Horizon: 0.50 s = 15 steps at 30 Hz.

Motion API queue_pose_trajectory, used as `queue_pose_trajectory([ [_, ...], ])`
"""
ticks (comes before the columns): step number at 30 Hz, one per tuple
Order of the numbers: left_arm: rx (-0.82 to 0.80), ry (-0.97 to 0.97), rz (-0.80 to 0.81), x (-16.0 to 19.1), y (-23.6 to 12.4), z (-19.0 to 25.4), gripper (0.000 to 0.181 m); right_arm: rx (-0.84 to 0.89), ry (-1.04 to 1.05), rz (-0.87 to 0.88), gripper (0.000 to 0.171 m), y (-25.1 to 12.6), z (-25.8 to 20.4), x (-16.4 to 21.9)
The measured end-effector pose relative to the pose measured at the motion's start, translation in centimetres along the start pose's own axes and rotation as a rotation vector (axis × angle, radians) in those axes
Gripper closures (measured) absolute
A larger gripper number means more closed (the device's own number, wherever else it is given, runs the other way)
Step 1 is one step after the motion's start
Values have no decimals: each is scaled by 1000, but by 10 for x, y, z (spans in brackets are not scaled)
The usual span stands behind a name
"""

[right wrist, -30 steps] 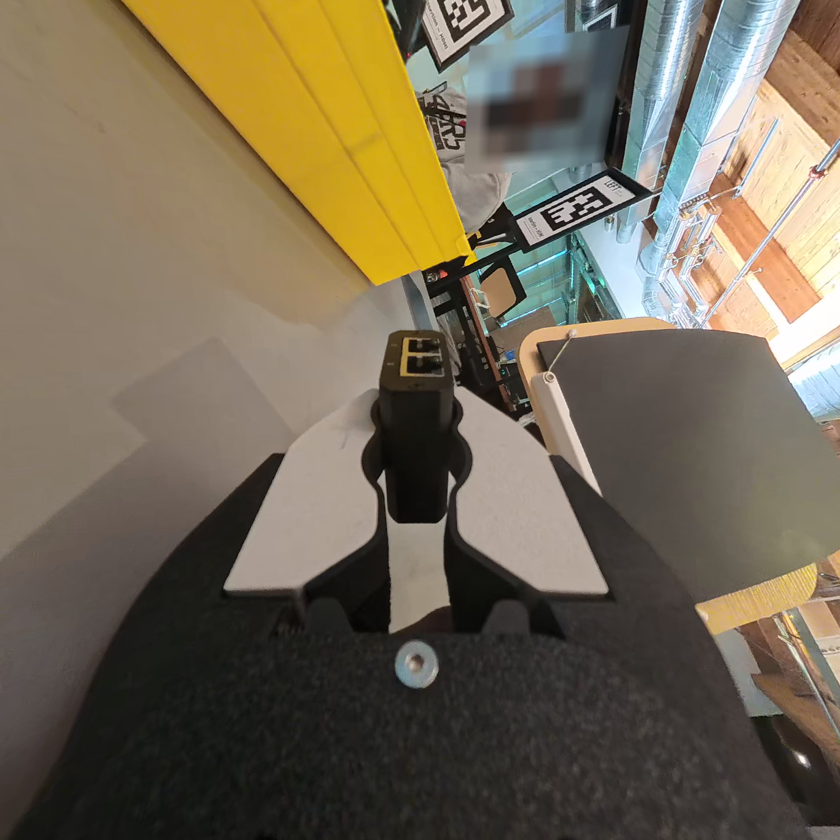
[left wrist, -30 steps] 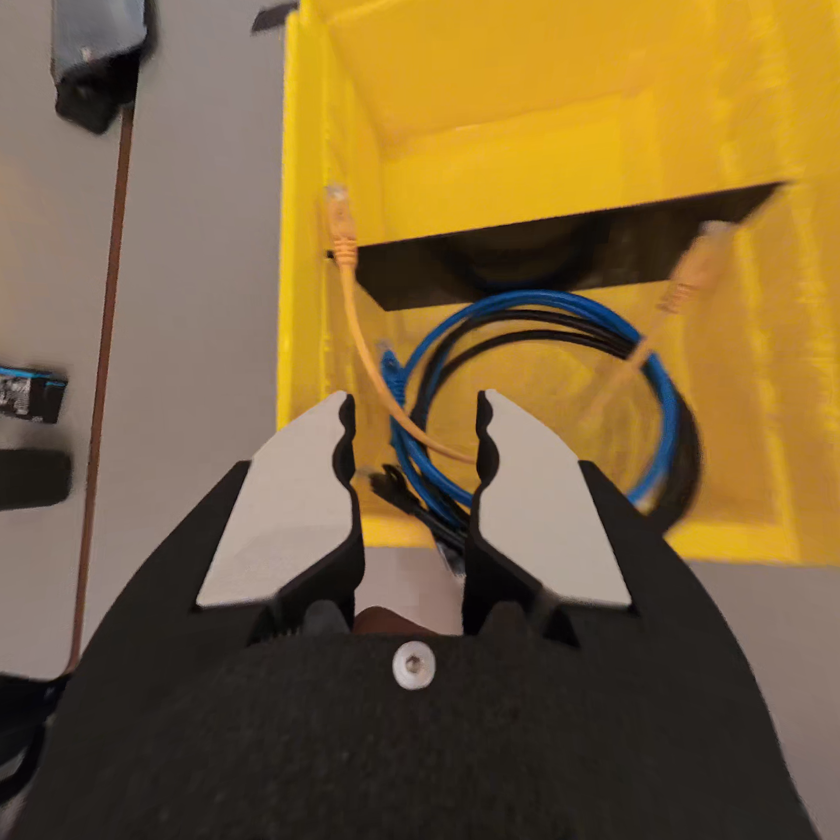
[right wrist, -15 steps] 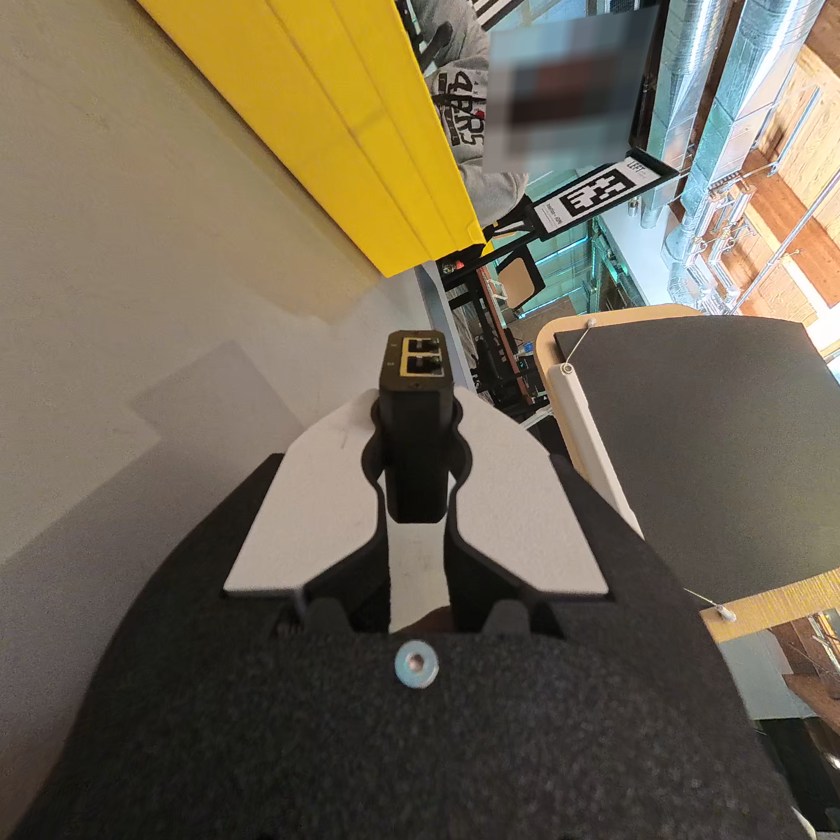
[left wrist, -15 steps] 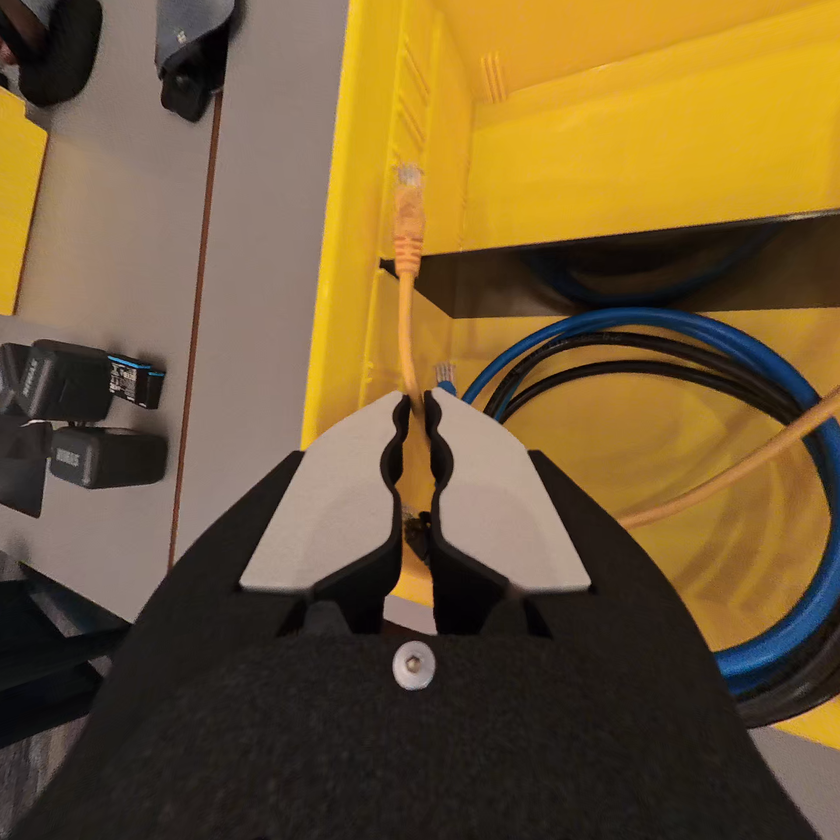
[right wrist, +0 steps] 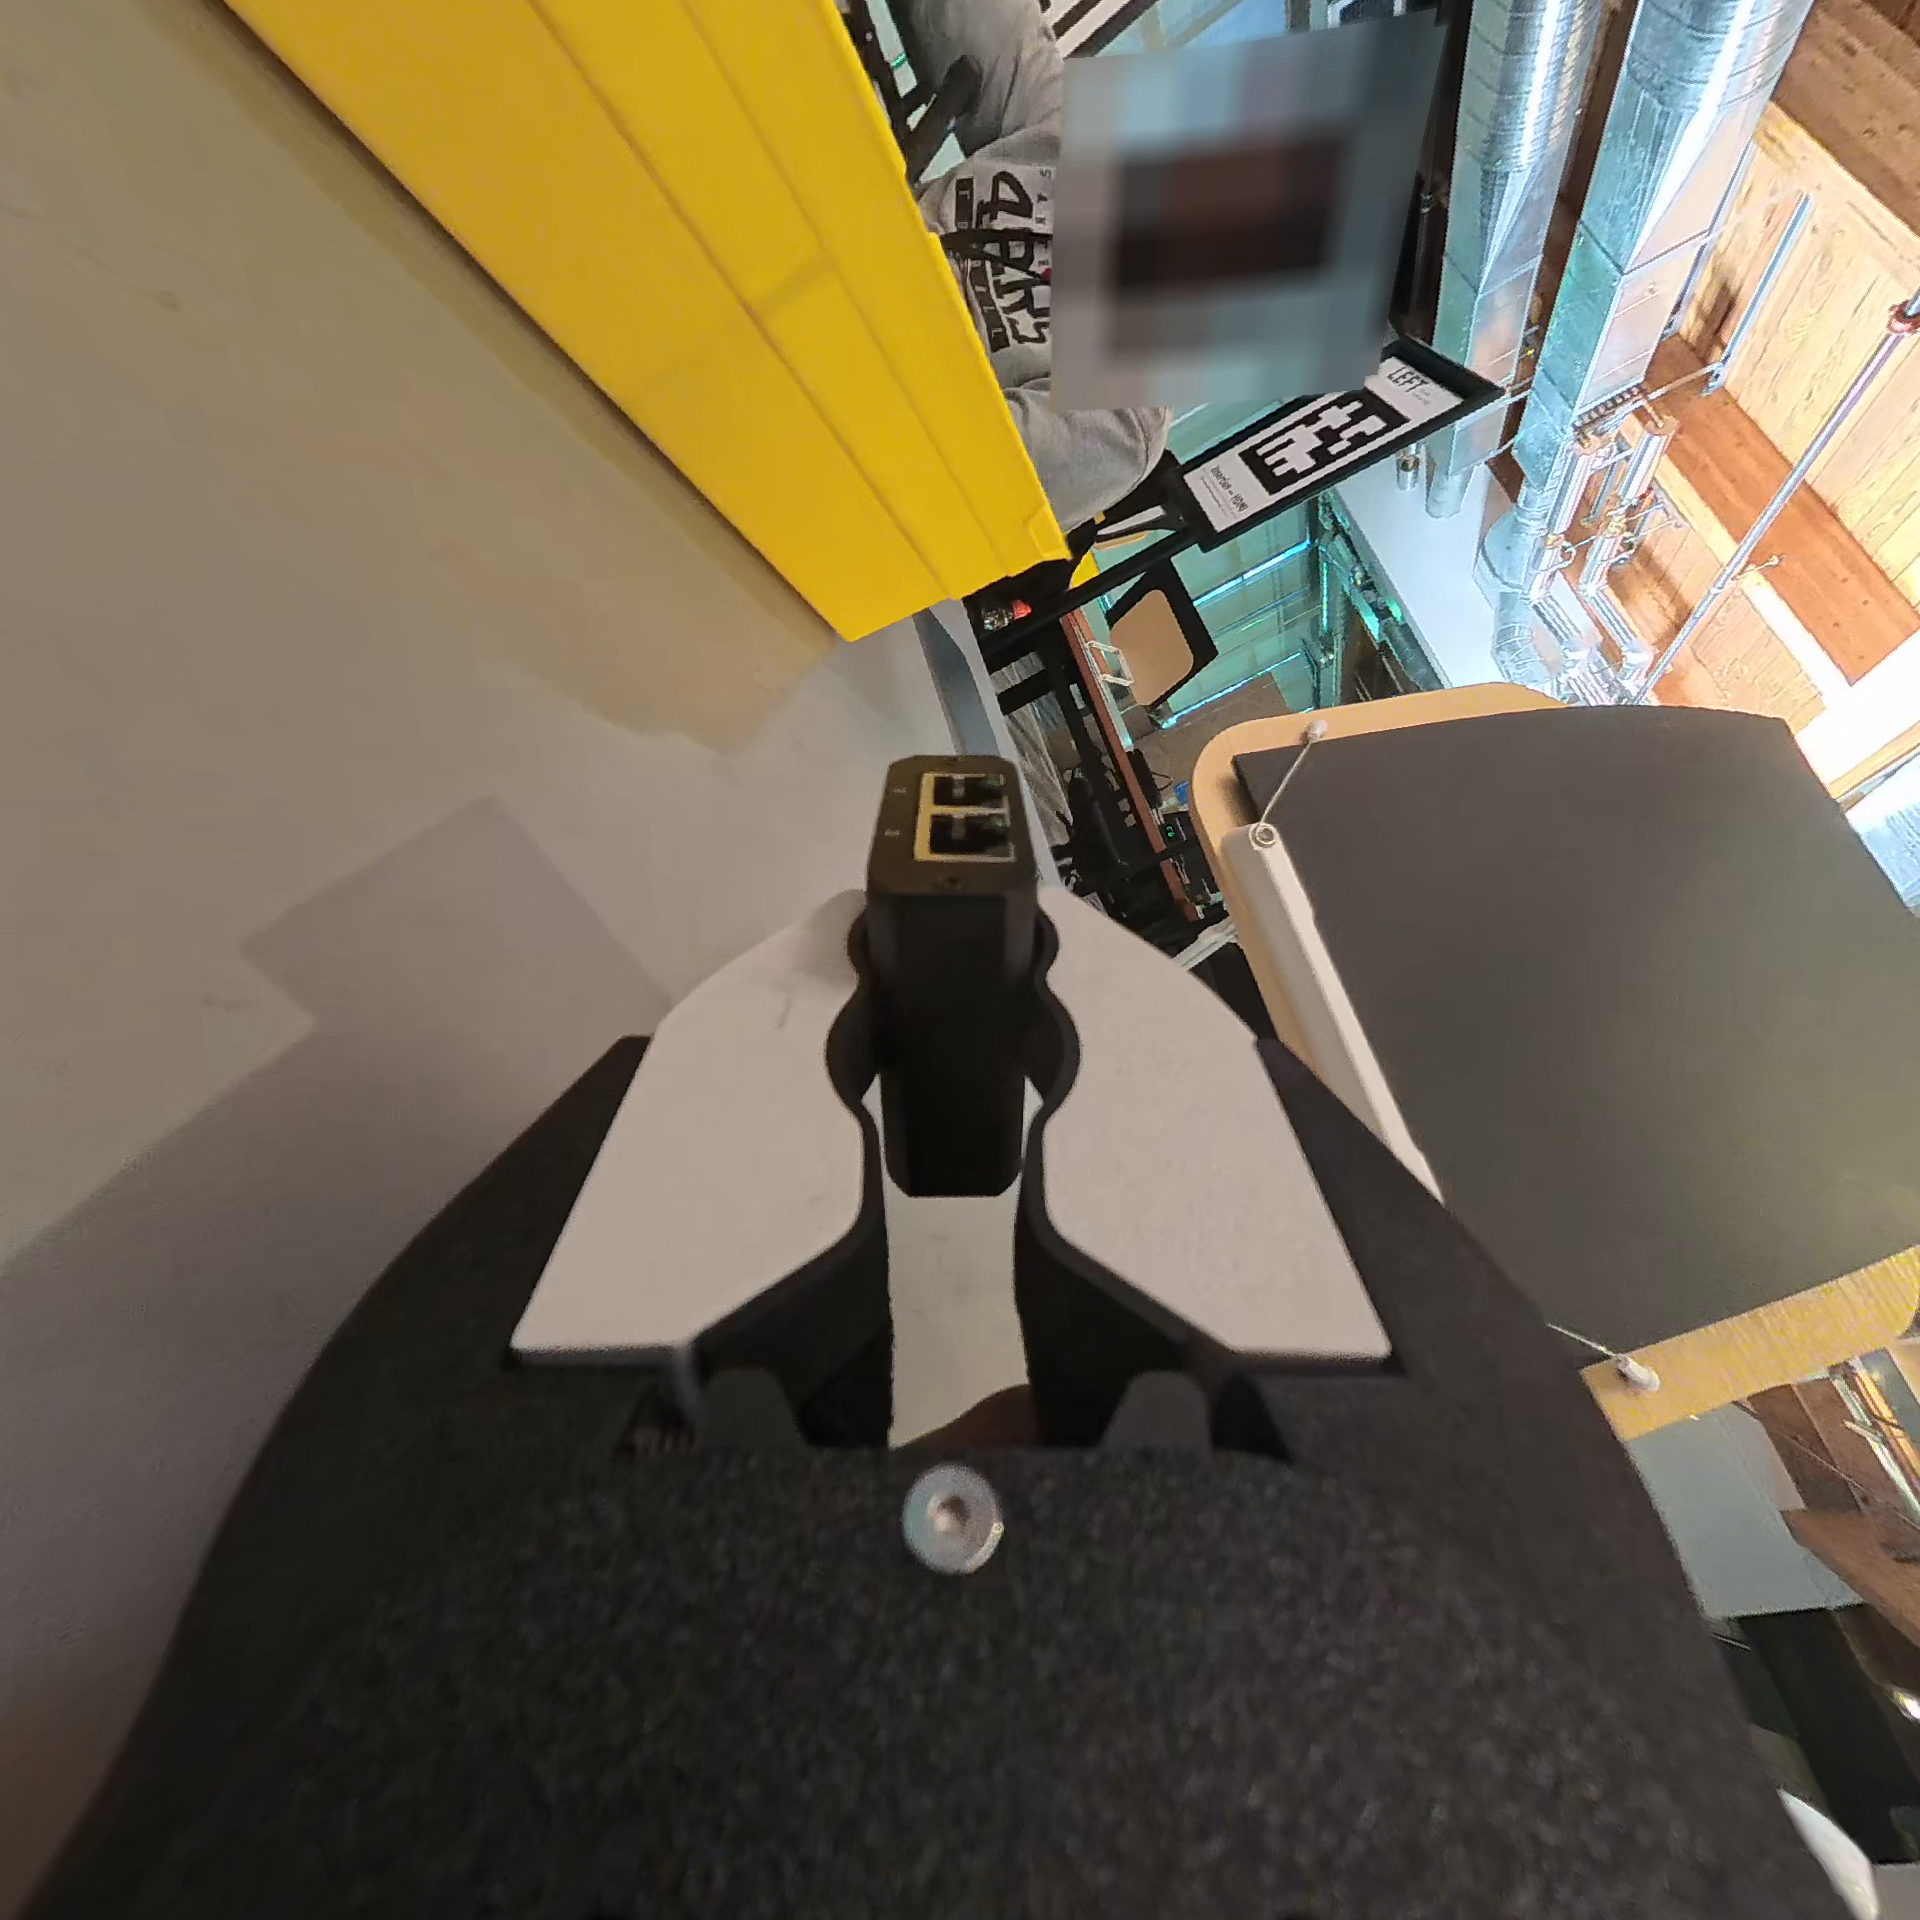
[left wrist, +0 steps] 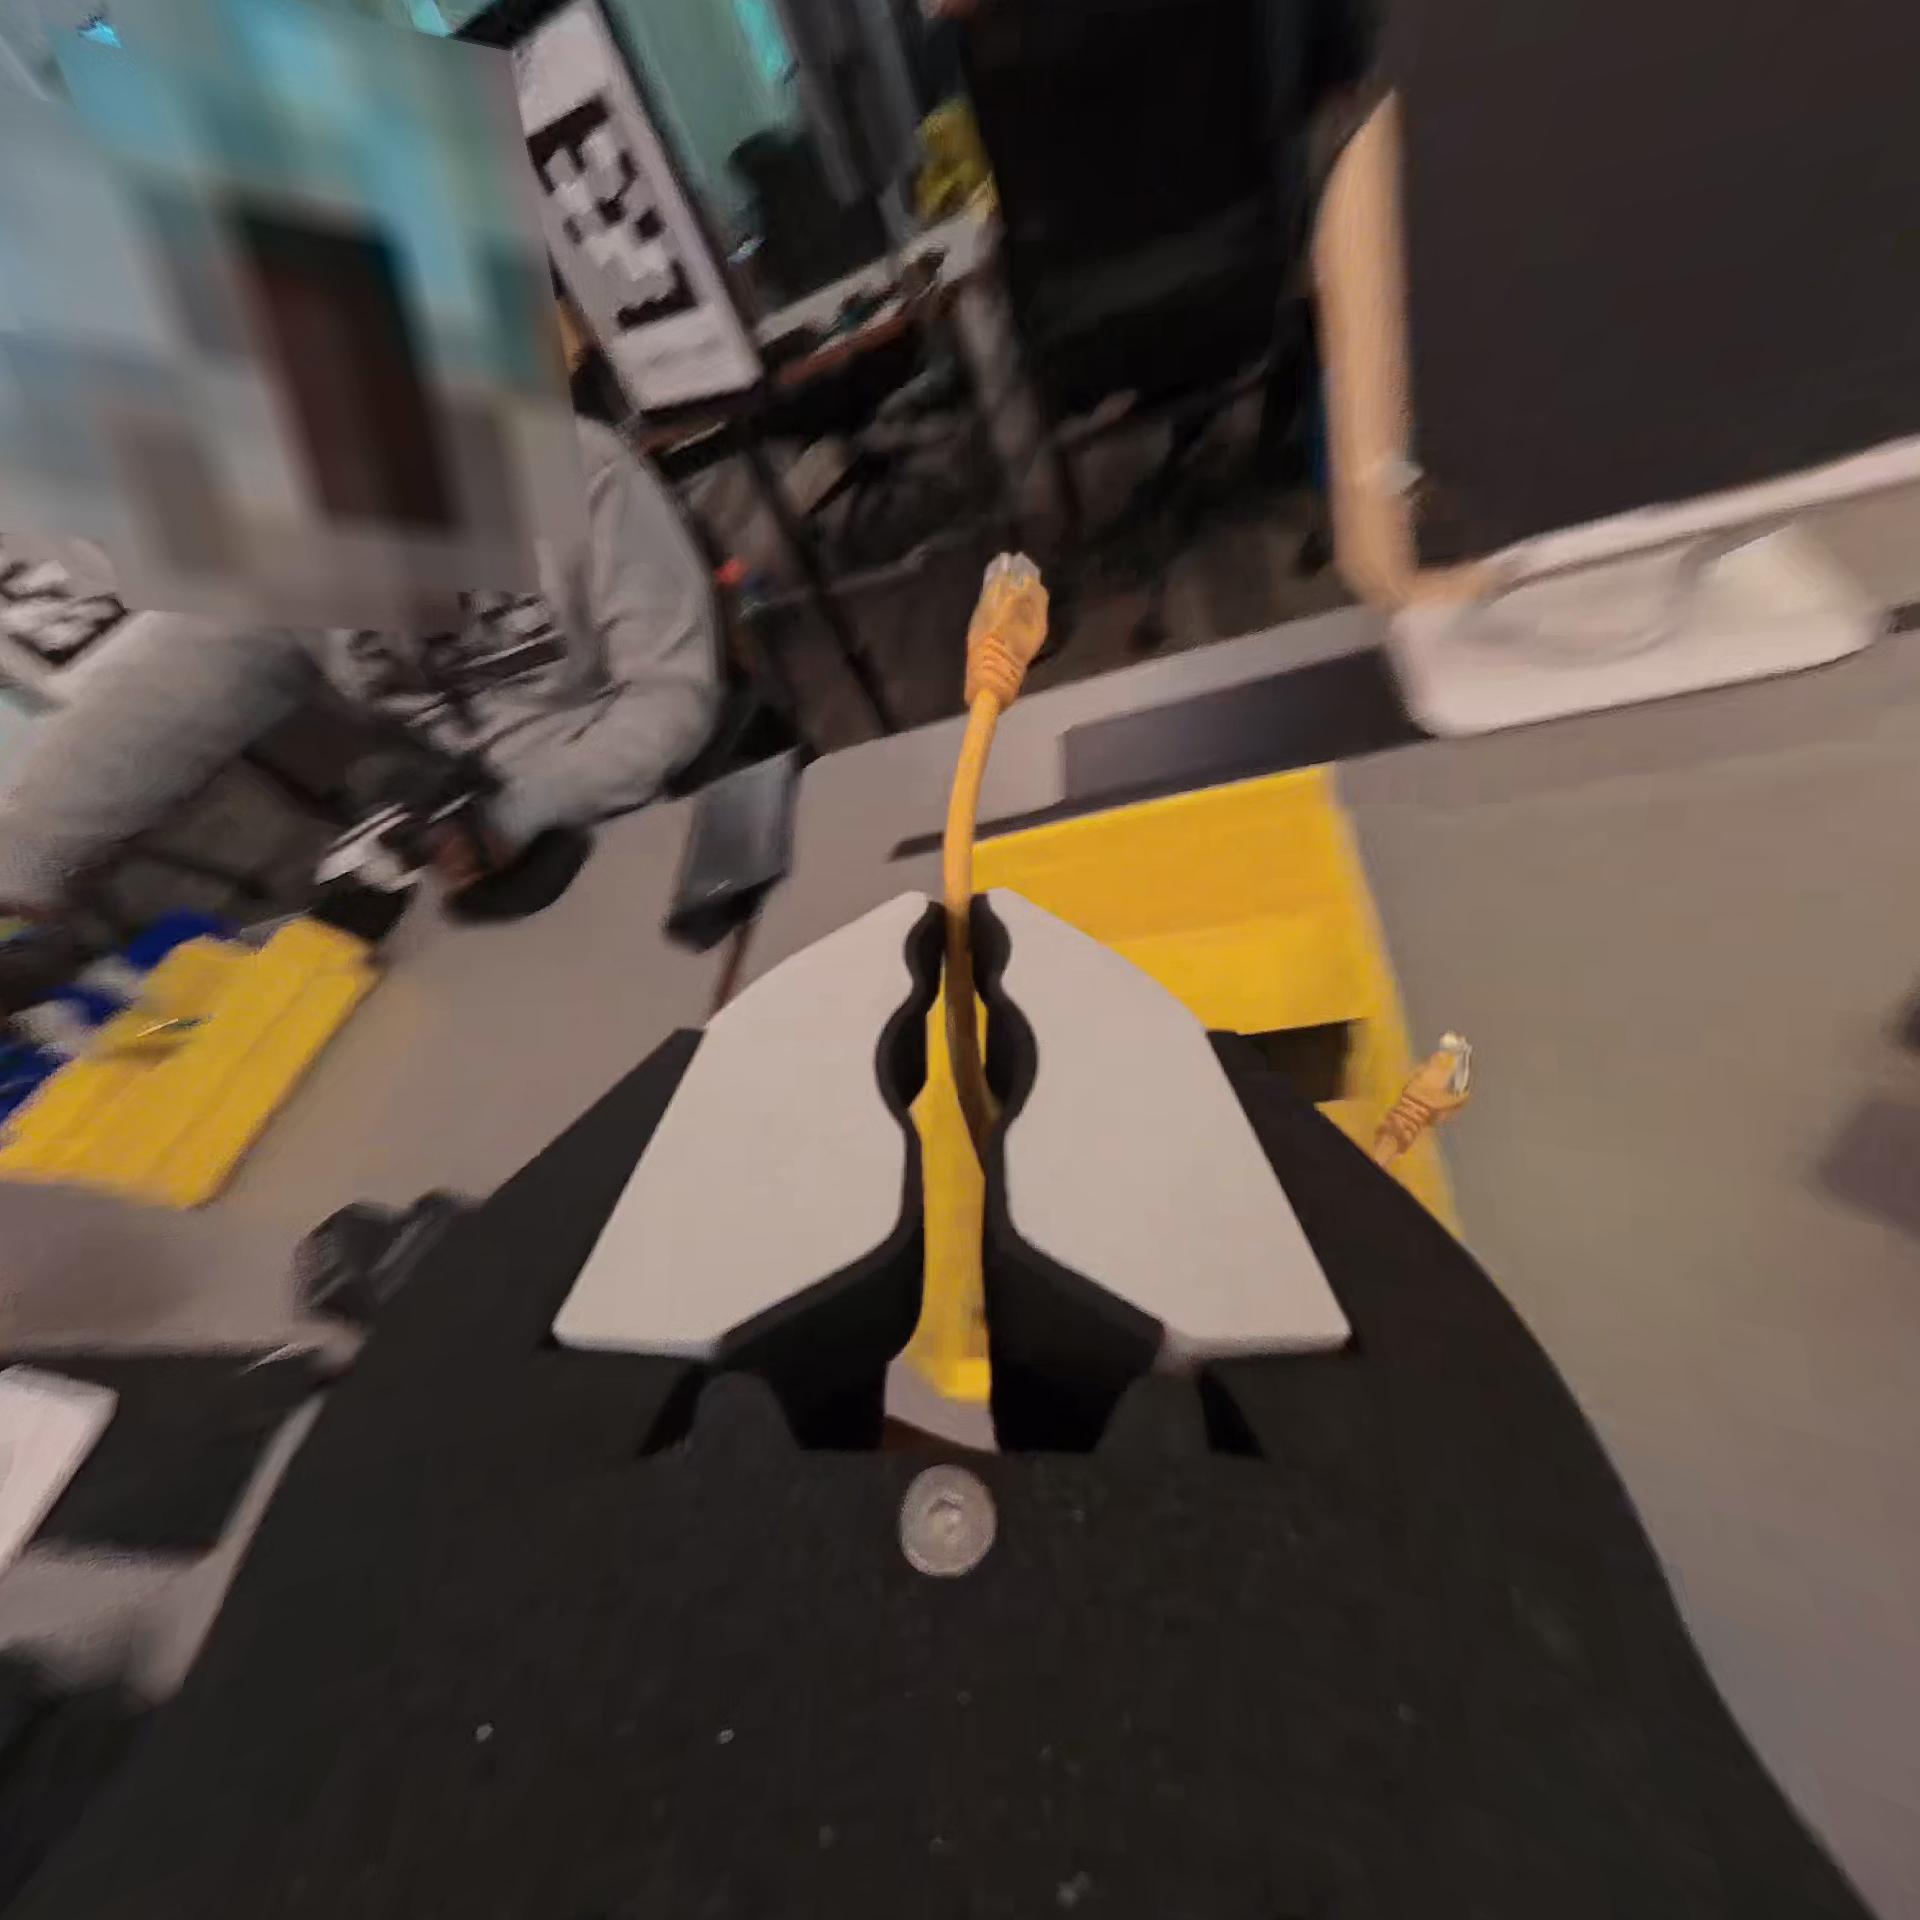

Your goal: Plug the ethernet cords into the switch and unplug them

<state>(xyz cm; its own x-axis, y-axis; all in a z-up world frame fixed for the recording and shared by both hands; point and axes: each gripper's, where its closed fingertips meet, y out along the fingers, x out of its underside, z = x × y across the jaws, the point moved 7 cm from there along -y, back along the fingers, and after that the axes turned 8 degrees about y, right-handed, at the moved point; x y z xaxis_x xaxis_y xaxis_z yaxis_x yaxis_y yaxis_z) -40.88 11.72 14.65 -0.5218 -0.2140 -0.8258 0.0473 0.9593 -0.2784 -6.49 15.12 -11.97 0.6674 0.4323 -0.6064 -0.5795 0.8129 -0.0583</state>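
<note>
- Left gripper: fingers clenched on the orange ethernet cord; its plug sticks out toward 12 o'clock, free in the air.
- Cord's lower run is hidden between the fingers; its other plug shows at 3 o'clock.
- Yellow bin sits on the bench past the fingertips, its inside mostly hidden.
- Left view is motion-blurred; background hard to make out.
- Right gripper: fingers grasping the black switch, ports facing 12 o'clock and empty. Its rear end is cut off by the fingers.
</note>
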Motion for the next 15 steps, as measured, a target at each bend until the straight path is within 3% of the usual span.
queue_pose_trajectory([
  [2,152,-66,93,-17,-25,20,177,13,18,13,147,-1,3,-1],
  [5,375,-111,68,-6,-31,79,177,37,65,57,147,-6,10,-3],
  [7,535,-133,-20,22,-21,133,177,61,90,74,147,-9,15,-4],
  [10,629,-133,-192,82,0,203,177,69,104,71,148,-11,18,-2],
  [15,668,-57,-245,144,16,261,176,56,83,64,147,-10,15,-2],
])
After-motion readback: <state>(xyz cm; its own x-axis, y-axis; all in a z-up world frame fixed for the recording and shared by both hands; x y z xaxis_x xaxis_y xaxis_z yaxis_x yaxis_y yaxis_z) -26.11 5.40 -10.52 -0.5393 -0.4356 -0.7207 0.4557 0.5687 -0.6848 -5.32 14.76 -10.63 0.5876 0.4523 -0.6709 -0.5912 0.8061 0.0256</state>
